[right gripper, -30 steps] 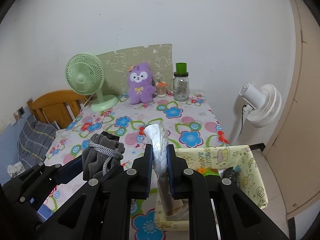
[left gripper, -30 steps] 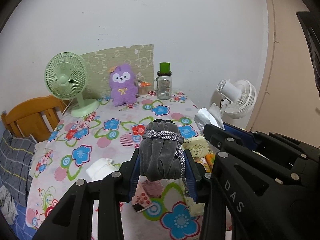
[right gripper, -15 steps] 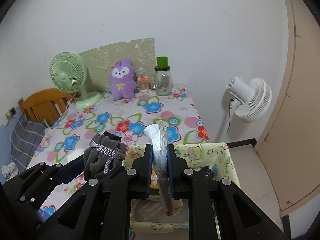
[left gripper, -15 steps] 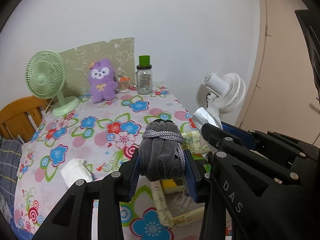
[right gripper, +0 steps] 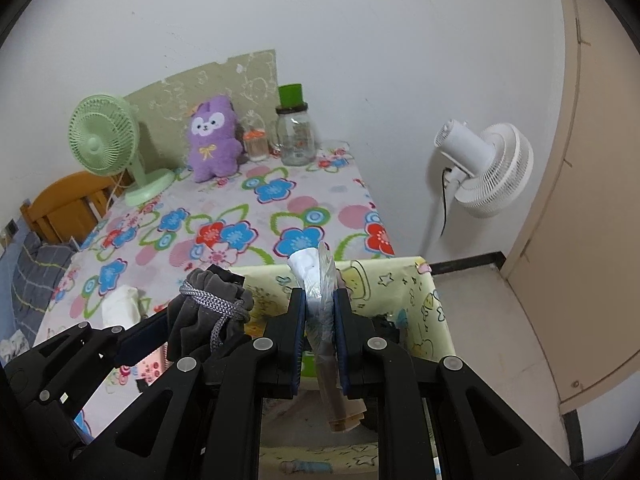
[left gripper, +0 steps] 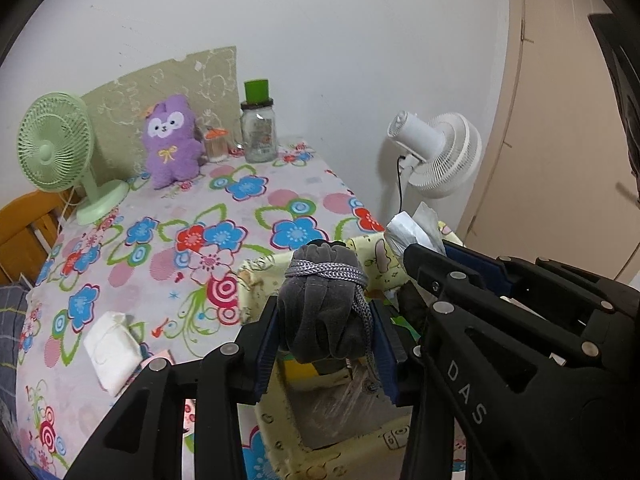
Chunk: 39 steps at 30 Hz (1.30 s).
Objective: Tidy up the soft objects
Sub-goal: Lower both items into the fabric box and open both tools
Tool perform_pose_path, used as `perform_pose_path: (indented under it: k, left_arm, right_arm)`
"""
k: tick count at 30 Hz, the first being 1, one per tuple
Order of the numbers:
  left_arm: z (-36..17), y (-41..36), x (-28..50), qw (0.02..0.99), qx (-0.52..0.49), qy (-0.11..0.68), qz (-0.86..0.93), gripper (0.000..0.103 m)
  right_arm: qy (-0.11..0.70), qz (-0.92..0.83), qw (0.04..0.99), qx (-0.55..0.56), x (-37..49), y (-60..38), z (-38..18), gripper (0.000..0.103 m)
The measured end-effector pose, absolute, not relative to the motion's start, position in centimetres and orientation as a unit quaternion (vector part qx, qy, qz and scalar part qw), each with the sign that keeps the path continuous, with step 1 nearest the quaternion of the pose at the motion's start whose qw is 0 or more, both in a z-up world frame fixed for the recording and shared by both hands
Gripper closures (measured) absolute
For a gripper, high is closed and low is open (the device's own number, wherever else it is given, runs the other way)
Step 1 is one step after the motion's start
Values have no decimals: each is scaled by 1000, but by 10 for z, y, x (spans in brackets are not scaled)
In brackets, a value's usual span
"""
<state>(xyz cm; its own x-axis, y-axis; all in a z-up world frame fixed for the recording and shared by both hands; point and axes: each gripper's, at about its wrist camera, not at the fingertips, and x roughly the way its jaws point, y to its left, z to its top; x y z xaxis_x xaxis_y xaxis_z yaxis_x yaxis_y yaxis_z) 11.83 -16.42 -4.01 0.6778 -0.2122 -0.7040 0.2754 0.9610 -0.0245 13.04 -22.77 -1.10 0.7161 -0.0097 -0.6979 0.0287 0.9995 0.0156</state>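
My left gripper (left gripper: 326, 312) is shut on a grey velvet drawstring pouch (left gripper: 322, 304), held above the near left part of a yellow fabric bin (left gripper: 260, 270) with cartoon prints. The pouch also shows in the right wrist view (right gripper: 204, 312). My right gripper (right gripper: 320, 320) is shut on a clear plastic packet (right gripper: 318, 292) with a brown end hanging below, held over the bin (right gripper: 400, 280). The packet shows in the left wrist view (left gripper: 404, 230). A white cloth pouch (left gripper: 112, 350) lies on the floral tablecloth.
A purple plush (left gripper: 170, 140), a green desk fan (left gripper: 56, 136), a glass jar with a green lid (left gripper: 258, 128) and a small orange-lidded jar (left gripper: 216, 144) stand at the table's back. A white fan (left gripper: 440, 156) stands on the floor at the right. A wooden chair (right gripper: 64, 204) is at the left.
Both grippers have moved right with their loads, from above the tablecloth to above the yellow bin. Both stay shut on what they hold.
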Motion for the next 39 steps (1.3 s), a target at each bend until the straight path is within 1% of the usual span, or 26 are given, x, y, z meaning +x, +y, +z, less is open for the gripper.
perform_pose_path:
  k: [1,3,5,7,9,12,16,17,19,20,21,27,33,36,39]
  left_arm:
    - [-42,-166,120,913,43,382,-136,58]
    - [-48,-169,126,907,49,394,-142,52]
    - [-52,-170,130,905,59,399,-137,49]
    - [-55,-171,132,904,63,402,-134,43]
    - [-57,-172,135,902,65,405,-133,32]
    - [-58,-174,137,902,70,406,-133,25]
    - [-60,-176,140,899,78,410,-132,22]
    - [-60,-177,140,897,80,413,-133,21]
    - [-60,-177,141,895,82,416,-136,20]
    - [-60,-176,140,895,82,416,-138,20]
    - [-58,-176,140,895,81,415,-139,19]
    - [-52,-169,133,898,83,408,-143,17]
    - [-39,-161,121,902,89,395,-148,16]
    - [-33,-153,115,907,84,386,-148,13]
    - [-28,-147,110,910,85,380,-144,13]
  right_arm:
    - [380,-12,925,14,132,-230,-13,87]
    - [385,-15,923,17,135,-233,-18,87]
    - [389,-17,921,20,137,-235,-23,87]
    - [393,-12,919,26,140,-237,-27,87]
    - [395,-10,918,30,143,-238,-29,87]
    - [397,-7,917,35,145,-241,-31,87]
    - [399,-8,916,36,149,-242,-34,83]
    - [404,-7,914,35,150,-241,-35,80]
    - [409,-10,912,36,151,-241,-36,64]
    - [410,-10,911,38,150,-241,-36,47]
    - [405,-9,913,44,148,-241,-35,37]
    - [396,-16,917,46,140,-236,-28,28]
    - [382,-23,923,48,127,-226,-15,25]
    - [372,-28,927,42,120,-219,-8,23]
    - [364,-30,930,32,114,-210,-1,22]
